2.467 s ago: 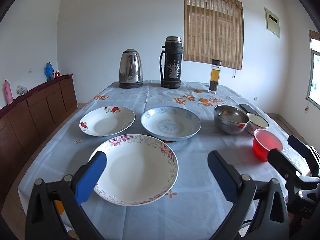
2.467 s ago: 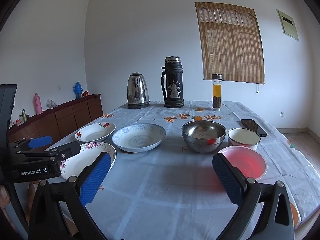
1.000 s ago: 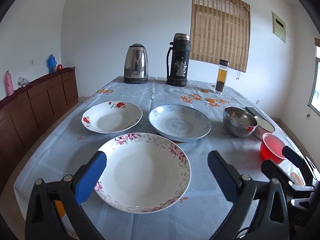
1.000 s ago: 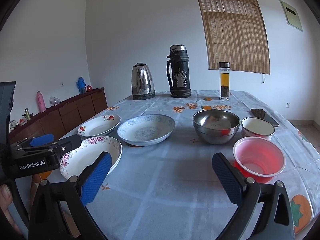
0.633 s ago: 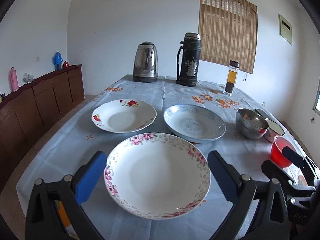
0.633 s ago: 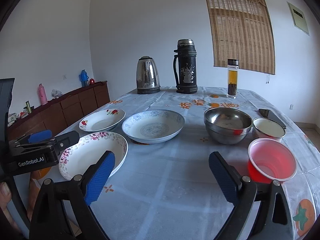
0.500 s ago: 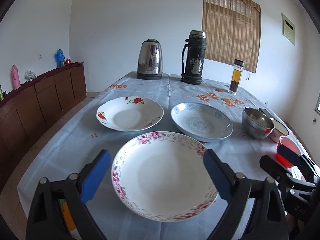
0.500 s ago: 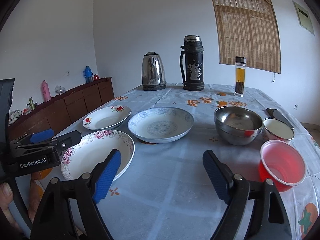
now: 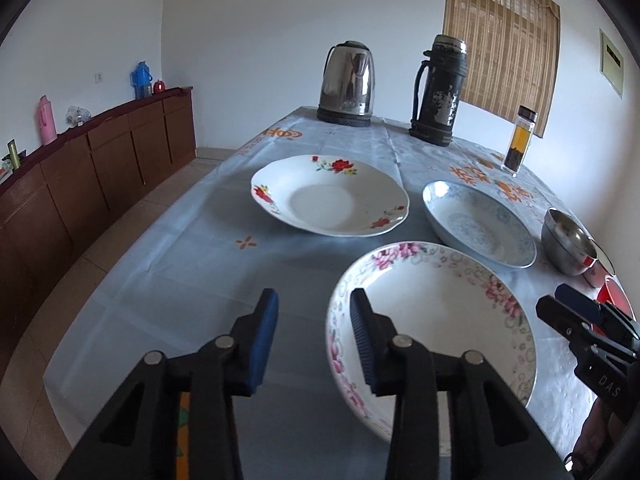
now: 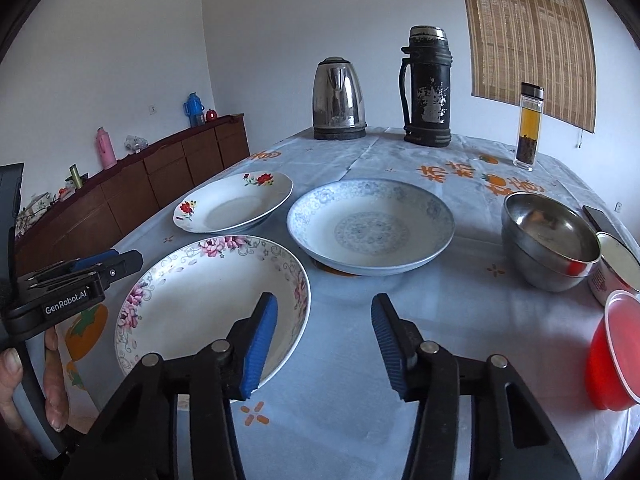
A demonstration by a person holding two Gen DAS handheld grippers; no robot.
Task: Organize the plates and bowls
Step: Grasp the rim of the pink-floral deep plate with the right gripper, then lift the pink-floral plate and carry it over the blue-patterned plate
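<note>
My left claw (image 9: 314, 344) and right claw (image 10: 324, 340) have both just been narrowing to half-open, pads gripping nothing. The pink plate (image 9: 432, 320) sits between them, each claw straddling a side rim. I judge it ceramic: stiff, slick, breakable, best pinched at the rim. Smooth tablecloth (image 9: 168, 280) beneath, sideboard (image 9: 92, 172) far left

A table (image 10: 460, 360) under a light cloth (image 10: 340, 400) is loaded with three plates, bowls, a kettle (image 10: 339, 98), a flask (image 10: 427, 88).
</note>
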